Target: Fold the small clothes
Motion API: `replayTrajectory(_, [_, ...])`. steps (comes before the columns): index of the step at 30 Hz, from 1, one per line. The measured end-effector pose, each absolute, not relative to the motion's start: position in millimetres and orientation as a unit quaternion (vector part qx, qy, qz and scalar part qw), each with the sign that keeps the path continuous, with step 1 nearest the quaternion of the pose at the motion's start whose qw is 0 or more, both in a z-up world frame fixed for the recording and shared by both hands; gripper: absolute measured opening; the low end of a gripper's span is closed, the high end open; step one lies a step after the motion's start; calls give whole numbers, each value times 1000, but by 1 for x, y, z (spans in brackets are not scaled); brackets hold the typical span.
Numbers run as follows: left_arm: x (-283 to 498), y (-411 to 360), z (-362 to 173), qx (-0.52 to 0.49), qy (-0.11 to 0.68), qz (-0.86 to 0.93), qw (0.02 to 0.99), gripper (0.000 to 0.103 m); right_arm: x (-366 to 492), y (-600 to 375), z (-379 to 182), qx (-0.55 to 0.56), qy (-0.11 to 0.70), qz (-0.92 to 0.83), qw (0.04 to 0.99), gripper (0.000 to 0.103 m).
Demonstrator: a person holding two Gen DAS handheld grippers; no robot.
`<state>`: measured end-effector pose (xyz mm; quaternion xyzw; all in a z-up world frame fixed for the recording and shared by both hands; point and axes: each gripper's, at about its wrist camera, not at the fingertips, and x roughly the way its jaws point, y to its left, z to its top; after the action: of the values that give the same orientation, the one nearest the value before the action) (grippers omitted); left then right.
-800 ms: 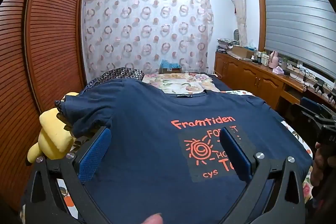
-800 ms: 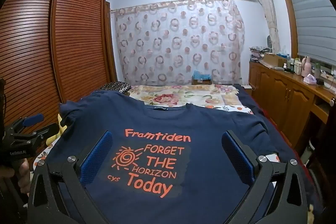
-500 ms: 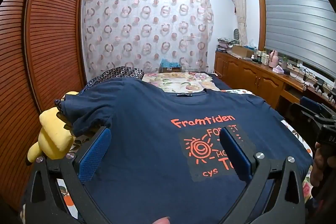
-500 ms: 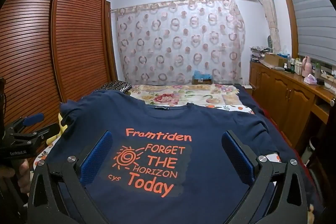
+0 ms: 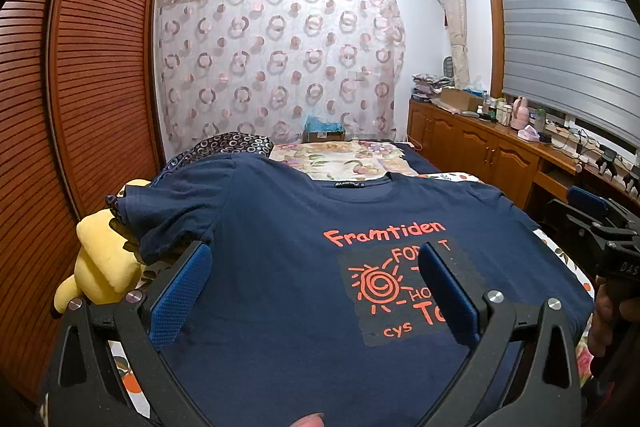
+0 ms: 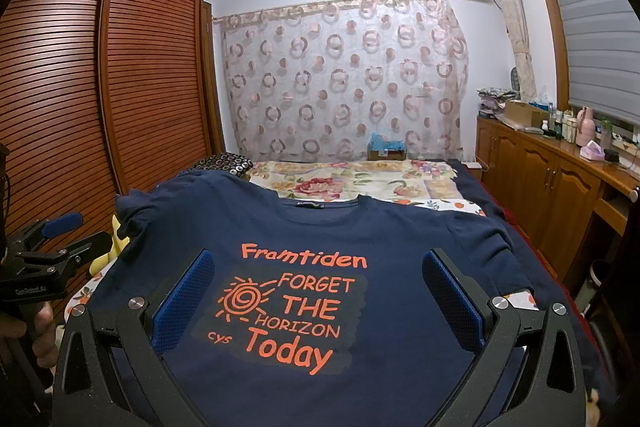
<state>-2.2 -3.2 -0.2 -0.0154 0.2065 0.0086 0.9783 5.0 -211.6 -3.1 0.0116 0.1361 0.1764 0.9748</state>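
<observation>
We are looking at a navy T-shirt (image 6: 360, 227) lying spread flat, print side up, on the bed (image 6: 360, 183). Its collar (image 6: 320, 203) is pointing away from us toward the curtain, so its long axis is running straight ahead from hem to collar, with the sleeves reaching out to either side.

The left gripper (image 5: 312, 291) is hovering with jaws wide apart over the shirt's left half, nothing between the pads. The right gripper (image 6: 316, 303) is likewise spread wide and holding nothing, hanging over the printed chest area. Both are sitting near the hem end; whether either is touching fabric we are not able to tell from these angles.

The left sleeve (image 5: 168, 215) is lying rumpled, draping over a yellow plush toy (image 5: 104, 259) at the bed edge, just ahead and left of the left gripper, so that hand is nearer to it. The right sleeve (image 6: 480, 227) is lying flatter, ahead-right of the right gripper. We are judging that folding is not started yet.
</observation>
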Motion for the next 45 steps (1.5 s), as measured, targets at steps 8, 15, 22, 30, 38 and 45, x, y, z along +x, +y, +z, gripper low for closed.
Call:
replayTrajectory(8, [-5,-3,3,-14,206,9,978,103,5,-211,-3,11,136,176,975,103])
replayTrajectory(15, [-5,-3,4,-12,205,9,979,103,5,-211,-3,12,136,177,975,103])
replayTrajectory(22, [-5,-3,3,-11,204,9,979,103,4,-212,-3,12,136,176,975,103])
replayTrajectory(30, [-6,-4,4,-10,204,9,979,103,4,-211,-3,11,136,177,975,103])
replayTrajectory(38, [-6,-5,4,-9,203,9,979,103,5,-211,-4,11,136,178,974,103])
replayTrajectory(45, [-6,-5,4,-8,202,10,979,103,5,-211,-4,12,137,179,974,103])
